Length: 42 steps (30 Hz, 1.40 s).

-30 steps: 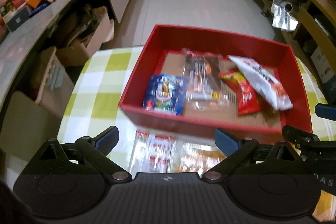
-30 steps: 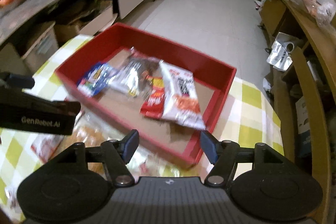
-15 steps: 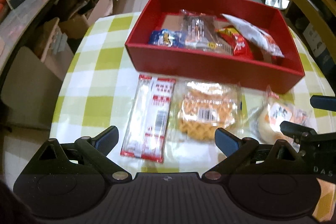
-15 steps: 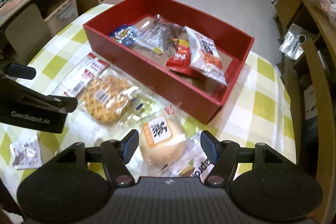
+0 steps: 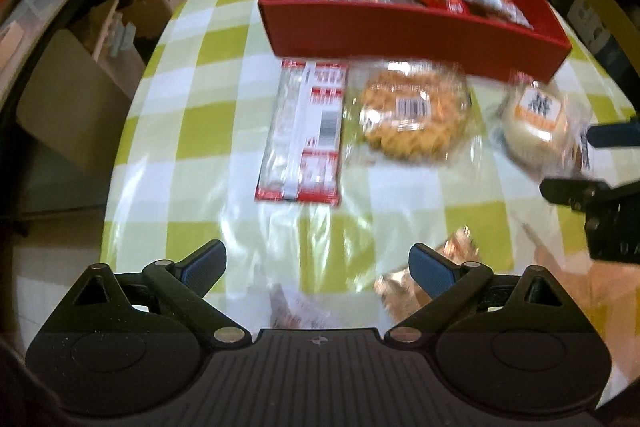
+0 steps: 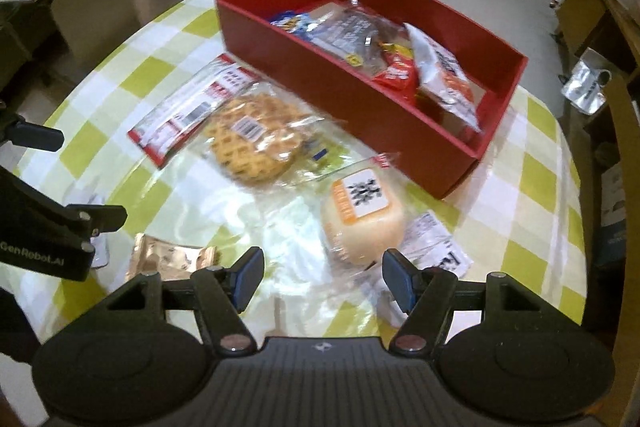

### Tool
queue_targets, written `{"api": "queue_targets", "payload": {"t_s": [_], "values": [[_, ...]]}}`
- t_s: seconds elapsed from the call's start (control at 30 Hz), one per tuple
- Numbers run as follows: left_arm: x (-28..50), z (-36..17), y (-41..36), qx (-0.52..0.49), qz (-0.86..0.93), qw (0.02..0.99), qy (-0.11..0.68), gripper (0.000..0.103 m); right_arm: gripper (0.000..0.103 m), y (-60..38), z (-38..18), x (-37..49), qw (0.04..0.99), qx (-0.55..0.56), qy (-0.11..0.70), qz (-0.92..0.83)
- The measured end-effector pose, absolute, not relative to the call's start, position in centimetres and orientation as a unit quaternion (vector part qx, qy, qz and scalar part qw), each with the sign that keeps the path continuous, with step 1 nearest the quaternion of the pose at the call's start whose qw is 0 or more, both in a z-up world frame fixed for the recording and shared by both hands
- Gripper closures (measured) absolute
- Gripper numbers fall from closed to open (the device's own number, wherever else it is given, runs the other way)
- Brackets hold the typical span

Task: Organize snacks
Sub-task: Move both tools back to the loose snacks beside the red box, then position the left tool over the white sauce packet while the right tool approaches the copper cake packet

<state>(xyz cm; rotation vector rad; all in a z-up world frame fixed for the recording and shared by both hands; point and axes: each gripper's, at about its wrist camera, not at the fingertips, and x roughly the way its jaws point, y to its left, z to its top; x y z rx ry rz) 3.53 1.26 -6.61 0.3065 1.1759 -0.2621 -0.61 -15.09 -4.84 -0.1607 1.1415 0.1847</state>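
A red box [image 6: 400, 99] sits at the far side of the round worktop [image 6: 536, 163], already holding several packets laid flat: a blue one [image 6: 288, 19], a clear dark-printed one [image 6: 352, 31], a red one [image 6: 396, 71] and a white-and-orange one [image 6: 444, 75]. It looks like the collecting place, so these count as sorted. In front of its near wall the rest lie loose on the checked cloth: a long red-and-white packet [image 5: 308, 131], a wrapped waffle [image 6: 256, 139] just beside it, and a wrapped round bun [image 6: 360, 215] nearer the right side. A small coppery packet [image 6: 168, 259] lies closer to the person.

The right hand-held gripper [image 6: 324, 279] hangs over the bun with its jaws spread and nothing between them, probably lined up to take it first. The left hand-held gripper [image 5: 316, 271] is likewise spread and empty, above the cloth near the coppery packet.
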Motion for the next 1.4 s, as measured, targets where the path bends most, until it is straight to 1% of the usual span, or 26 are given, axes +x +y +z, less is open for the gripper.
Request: {"api": "queue_targets", "payload": {"t_s": [0.13, 0.23, 0.3, 0.4, 0.7, 0.73, 0.8, 1.07, 1.1, 1.2, 1.3, 1.4], "values": [[2.7, -7.2, 3.5, 0.13, -0.107, 0.805, 0.568, 0.003, 0.031, -13.6, -5.3, -1.2, 0.825, -0.092, 0.547, 0.112], [2.5, -8.3, 5.9, 0.086, -0.078, 0.791, 0.6, 0.004, 0.031, -12.7, -5.2, -1.2, 0.823, -0.098, 0.546, 0.126], [2.2, -8.7, 7.1, 0.067, -0.069, 0.785, 0.612, 0.004, 0.029, -12.2, -5.1, -1.2, 0.821, -0.102, 0.544, 0.137], [2.1, -8.7, 7.0, 0.089, -0.072, 0.791, 0.601, 0.004, 0.024, -11.4, -5.3, -1.5, 0.813, -0.106, 0.55, 0.158], [2.2, -10.6, 4.9, 0.146, -0.136, 0.778, 0.595, 0.004, 0.024, -11.9, -6.0, -2.2, 0.803, -0.105, 0.563, 0.164], [1.9, -11.0, 4.8, 0.15, -0.14, 0.771, 0.603, 0.005, 0.024, -12.0, -6.0, -2.1, 0.802, -0.102, 0.566, 0.164], [1.3, -11.5, 4.8, 0.159, -0.149, 0.759, 0.613, 0.009, 0.024, -12.1, -6.2, -2.1, 0.799, -0.099, 0.57, 0.165], [-2.1, -12.0, 3.7, 0.189, -0.183, 0.736, 0.624, 0.011, 0.023, -11.6, -6.6, -2.2, 0.789, -0.102, 0.58, 0.176], [-2.2, -11.9, 3.6, 0.19, -0.181, 0.738, 0.622, 0.013, 0.023, -11.5, -6.9, -2.2, 0.786, -0.103, 0.584, 0.176], [-1.8, -11.7, 3.9, 0.194, -0.15, 0.751, 0.613, 0.014, 0.023, -10.9, -7.7, -2.6, 0.777, -0.117, 0.592, 0.177], [-1.1, -11.5, 4.9, 0.164, -0.133, 0.758, 0.617, 0.02, 0.023, -10.2, -8.2, -2.6, 0.772, -0.127, 0.596, 0.184], [-0.9, -11.4, 4.9, 0.17, -0.136, 0.759, 0.614, 0.021, 0.023, -9.3, -8.7, -2.9, 0.76, -0.145, 0.6, 0.203]]}}
